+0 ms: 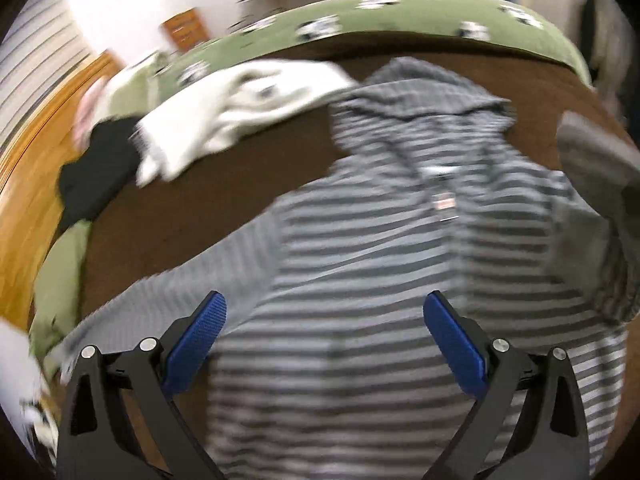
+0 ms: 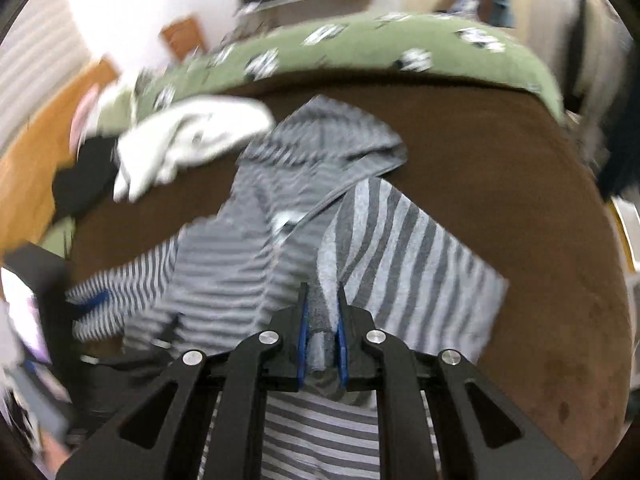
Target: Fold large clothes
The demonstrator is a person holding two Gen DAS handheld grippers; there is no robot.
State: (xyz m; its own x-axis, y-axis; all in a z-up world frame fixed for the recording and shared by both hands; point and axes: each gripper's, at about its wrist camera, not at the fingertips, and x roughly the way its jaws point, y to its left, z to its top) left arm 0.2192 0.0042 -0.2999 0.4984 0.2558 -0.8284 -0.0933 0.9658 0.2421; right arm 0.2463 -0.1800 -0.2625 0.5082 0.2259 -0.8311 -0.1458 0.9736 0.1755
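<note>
The striped hoodie (image 1: 360, 240) lies spread on the brown blanket (image 1: 224, 208), hood toward the far edge, body toward the cameras. Both views are motion-blurred.

Left gripper (image 1: 325, 322): jaws spread wide, blue pads (image 1: 196, 344) well apart, nothing between them — the hoodie's striped body lies below the gap.

Right gripper (image 2: 322, 312): jaws closed on a fold of the hoodie's fabric. The striped cloth is pinched between the two blue pads, and a sleeve section (image 2: 404, 264) fans out to the right of the fingers across the blanket.

A white garment (image 1: 240, 112) lies bunched at the far left of the blanket, just beside the hood. A black garment (image 1: 96, 168) sits left of it. A green patterned cover (image 1: 400, 20) borders the blanket's far edge. Wooden flooring (image 1: 36, 184) shows at left.
</note>
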